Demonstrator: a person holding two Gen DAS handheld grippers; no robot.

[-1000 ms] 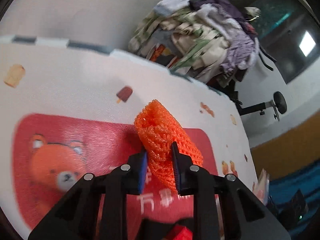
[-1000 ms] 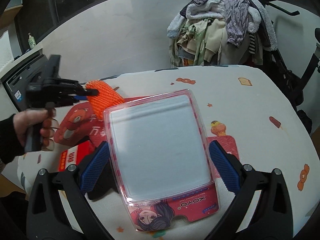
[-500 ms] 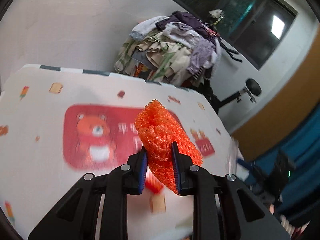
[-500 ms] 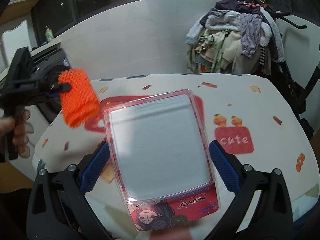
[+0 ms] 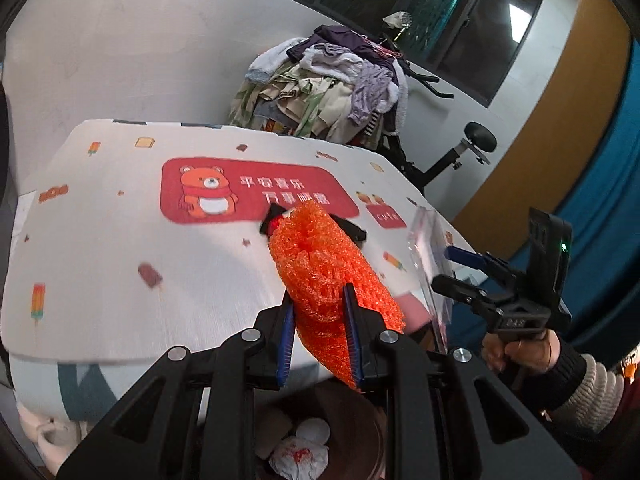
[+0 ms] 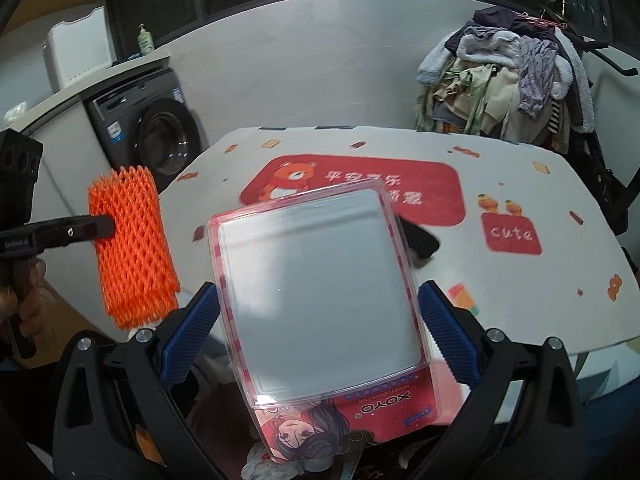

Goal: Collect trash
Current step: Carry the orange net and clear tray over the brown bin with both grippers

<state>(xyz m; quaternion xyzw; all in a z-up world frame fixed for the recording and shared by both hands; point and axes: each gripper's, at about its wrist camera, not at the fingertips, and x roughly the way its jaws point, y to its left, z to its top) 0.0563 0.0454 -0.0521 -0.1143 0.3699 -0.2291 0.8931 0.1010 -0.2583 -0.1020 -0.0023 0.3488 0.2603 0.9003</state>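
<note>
My left gripper is shut on an orange foam fruit net and holds it off the table's front edge, above a bin with crumpled white paper in it. The net also shows in the right wrist view. My right gripper is shut on a clear plastic blister pack with a pink printed card, held flat in the air near the table's front edge. The pack shows edge-on in the left wrist view.
The table has a white cloth with a red bear print. A dark object lies on it behind the pack. A clothes pile stands behind the table. A washing machine is at the left.
Both grippers have drawn back from the table with their loads. The left gripper now holds the net past the table's front edge, over the bin.
</note>
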